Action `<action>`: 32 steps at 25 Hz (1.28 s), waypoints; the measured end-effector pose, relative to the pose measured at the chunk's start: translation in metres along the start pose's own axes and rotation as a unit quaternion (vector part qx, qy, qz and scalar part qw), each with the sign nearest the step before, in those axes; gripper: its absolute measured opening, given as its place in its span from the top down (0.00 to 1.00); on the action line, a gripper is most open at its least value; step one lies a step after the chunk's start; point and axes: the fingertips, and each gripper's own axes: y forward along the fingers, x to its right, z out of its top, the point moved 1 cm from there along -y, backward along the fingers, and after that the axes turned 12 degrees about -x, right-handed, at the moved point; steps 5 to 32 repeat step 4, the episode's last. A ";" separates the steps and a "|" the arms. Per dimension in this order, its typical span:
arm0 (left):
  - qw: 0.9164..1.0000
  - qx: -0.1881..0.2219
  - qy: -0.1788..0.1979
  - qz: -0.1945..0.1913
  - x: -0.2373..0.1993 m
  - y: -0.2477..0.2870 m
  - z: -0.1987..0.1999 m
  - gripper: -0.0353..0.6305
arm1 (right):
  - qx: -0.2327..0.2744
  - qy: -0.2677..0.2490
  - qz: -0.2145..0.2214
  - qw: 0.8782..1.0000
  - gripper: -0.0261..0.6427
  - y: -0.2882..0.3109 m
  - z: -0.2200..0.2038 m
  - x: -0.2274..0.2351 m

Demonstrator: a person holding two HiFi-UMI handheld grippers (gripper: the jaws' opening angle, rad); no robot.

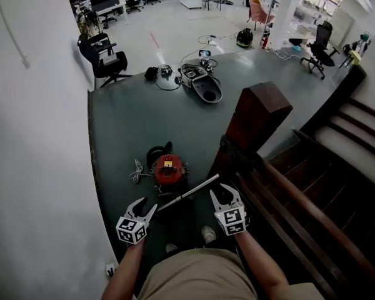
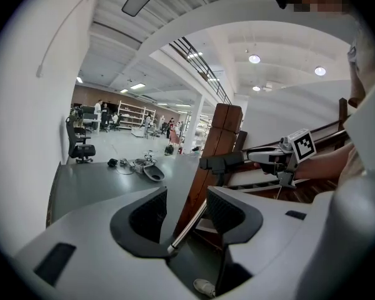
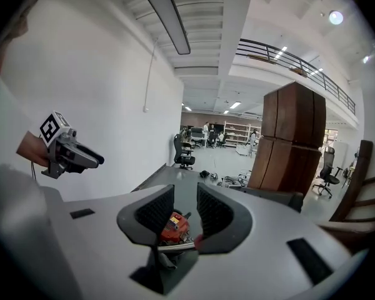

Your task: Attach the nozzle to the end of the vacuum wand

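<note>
R tool (image 1: pixel 222 192) is clamped on the wand (image 1: pixel 187 194) toward its far end. L tool (image 1: pixel 148 205) has its jaws apart, w/ the wand's near end lying loose btwn them, pads not on it. The wand is up off the floor (image 1: pixel 122 124), slanting btwn my 2 tools above the floor's near edge.

Step, I'd say: steadying the wand, nozzle not on yet. Next move needs a free tool to fetch the nozzle & line it up square w/ the bare end.

Just past the wand: 1 red vacuum (image 1: pixel 169 167), 1 cable bundle (image 1: pixel 136 170) on its left. Near the floor's far edge: 1 grey oval-headed piece (image 1: pixel 203 87), maybe the nozzle, can't tell.

Count: 2 tools, 1 wand.
</note>
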 end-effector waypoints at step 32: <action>1.000 -0.003 -0.004 -0.007 0.004 0.006 -0.002 0.66 | 0.012 0.001 -0.001 1.000 0.78 0.002 -0.009 0.005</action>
